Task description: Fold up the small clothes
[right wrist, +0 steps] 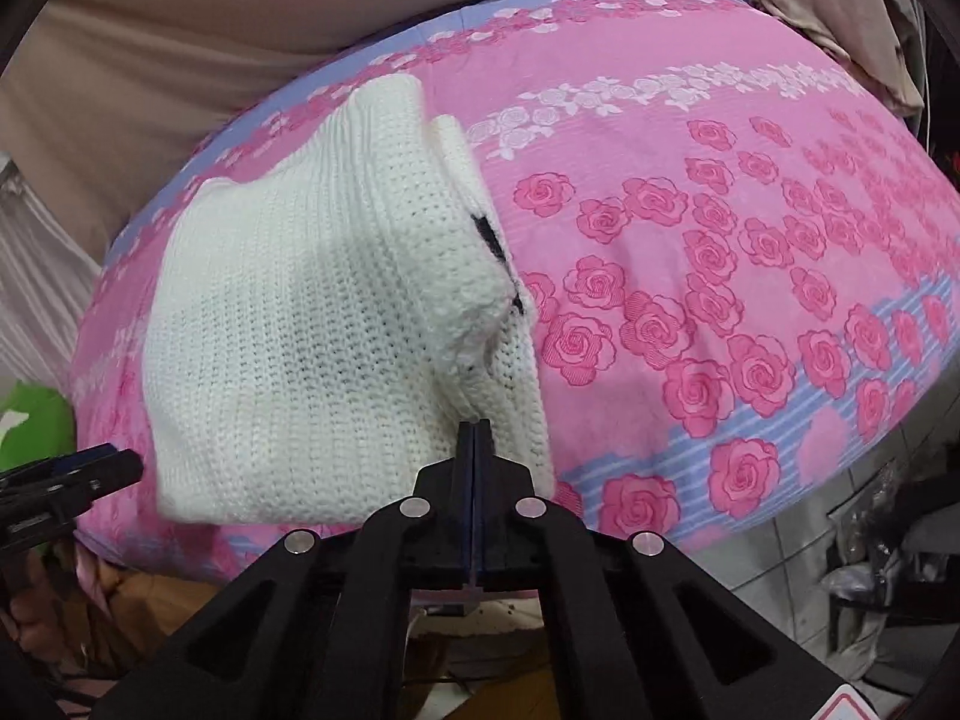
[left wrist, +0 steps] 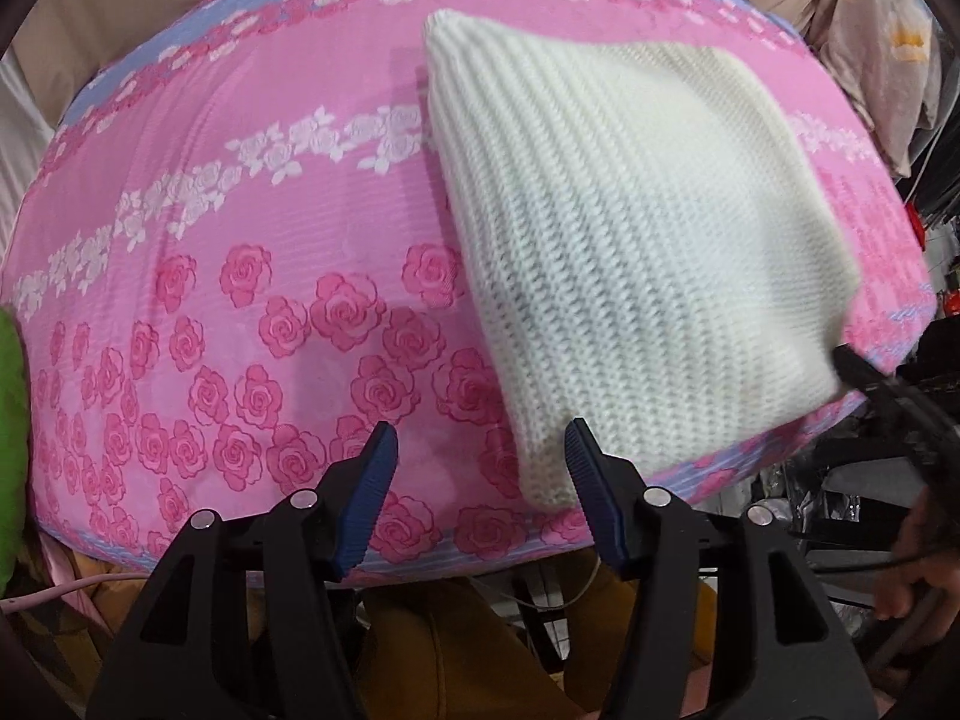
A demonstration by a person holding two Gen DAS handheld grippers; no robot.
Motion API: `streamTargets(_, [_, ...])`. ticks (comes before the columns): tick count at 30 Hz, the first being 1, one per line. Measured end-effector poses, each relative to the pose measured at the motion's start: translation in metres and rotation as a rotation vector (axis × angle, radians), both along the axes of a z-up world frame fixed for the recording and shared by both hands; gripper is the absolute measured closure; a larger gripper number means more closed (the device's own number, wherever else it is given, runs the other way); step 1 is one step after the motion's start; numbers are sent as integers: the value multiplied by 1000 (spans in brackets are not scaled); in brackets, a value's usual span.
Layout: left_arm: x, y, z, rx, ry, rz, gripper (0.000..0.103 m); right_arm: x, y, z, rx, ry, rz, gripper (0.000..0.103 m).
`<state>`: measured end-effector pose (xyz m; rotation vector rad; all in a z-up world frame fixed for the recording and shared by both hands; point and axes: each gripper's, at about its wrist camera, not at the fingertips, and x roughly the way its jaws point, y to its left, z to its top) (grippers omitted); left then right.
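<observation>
Fold under way: white knit garment [right wrist: 312, 324] lies left of centre on the rose-print bed [right wrist: 750, 252].
Right gripper [right wrist: 474, 429] pinches its near edge; left gripper [left wrist: 480, 450] wide, empty. Next, probably: carry the edge across.

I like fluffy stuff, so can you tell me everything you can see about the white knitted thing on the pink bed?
The white knitted garment looks like soft, chunky ribbed wool, cream-white all over. It is folded into a thick, roughly square bundle, with a rolled ribbed part on top and a small dark patch peeking out at its side. It lies on the pink rose-patterned sheet, near the front edge. The right gripper has its fingers shut on the near edge. The left gripper is open, right at the garment's near corner.
</observation>
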<state>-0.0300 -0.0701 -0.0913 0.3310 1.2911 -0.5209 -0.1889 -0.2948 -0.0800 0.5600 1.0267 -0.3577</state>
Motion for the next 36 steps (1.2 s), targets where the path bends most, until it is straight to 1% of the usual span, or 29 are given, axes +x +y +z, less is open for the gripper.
streamTargets(1, [2,0,-6,10,-3,9,44,2,3,7,-12,9,12,103])
streamTargets(3, [7,1,-18,24,-23,26,37,2,6,22,-15,-11,11,103])
streamTargets(4, [9,2,-19,21,-20,34,37,1,6,32,-9,-41,3,103])
streamTargets(6, [8,4,-10,1,-29,46,39,3,5,49,-9,-83,-15,96])
streamTargets(7, [6,5,0,-27,-40,48,40,7,3,57,-5,-102,-12,89])
streamTargets(9, [6,10,21,-115,-55,63,40,18,0,64,6,-112,-1,75])
streamTargets(10, [8,11,28,-145,-62,75,40,26,-4,65,11,-114,2,58])
streamTargets(11, [12,12,38,-181,-74,93,40,34,-8,64,17,-113,5,50])
streamTargets(13, [20,6,48,-210,-85,111,39,51,-13,55,28,-95,13,50])
streamTargets(15, [30,-5,47,-199,-85,115,39,68,-16,40,37,-54,33,49])
streamTargets(16, [35,-10,43,-182,-88,114,40,75,-15,34,31,-36,52,55])
streamTargets(17, [40,-16,36,-153,-89,117,40,82,-14,30,10,-17,74,65])
streamTargets(18, [45,-20,30,-130,-86,114,40,87,-15,30,5,-13,96,88])
streamTargets(19, [48,-21,23,-109,-87,113,38,86,-19,34,19,-39,86,89])
streamTargets(20, [50,-24,16,-96,-89,110,37,83,-26,42,36,-85,62,90])
streamTargets(22, [49,-26,6,-88,-95,102,36,74,-42,54,61,-156,14,90])
streamTargets(23, [47,-27,4,-80,-102,103,35,71,-49,47,83,-149,-2,90])
streamTargets(24, [46,-29,3,-76,-104,97,34,72,-53,35,98,-111,-2,90])
streamTargets(25, [45,-29,4,-71,-105,97,34,76,-51,10,98,-14,34,90])
streamTargets(26, [44,-29,8,-69,-109,99,35,76,-48,-3,72,24,57,86])
streamTargets(27, [44,-26,13,-76,-113,100,35,73,-45,-2,40,6,65,86])
streamTargets(28, [42,-23,22,-95,-120,102,36,70,-44,8,40,-7,53,86])
streamTargets(29, [40,-19,28,-110,-127,104,37,66,-43,20,36,-34,29,86])
streamTargets(30, [38,-16,33,-123,-132,106,37,61,-38,40,11,-83,14,86])
streamTargets(31, [35,-14,35,-127,-131,105,37,56,-31,57,-29,-113,27,86])
streamTargets(33, [32,-17,25,-95,-113,87,37,51,-16,77,-81,-139,81,86])
streamTargets(34, [33,-18,15,-72,-101,82,36,49,-7,78,-78,-129,124,86])
streamTargets(35, [33,-19,5,-58,-80,79,35,50,1,69,-70,-90,162,86])
streamTargets(36, [33,-19,0,-61,-65,81,35,51,5,55,-67,-45,182,86])
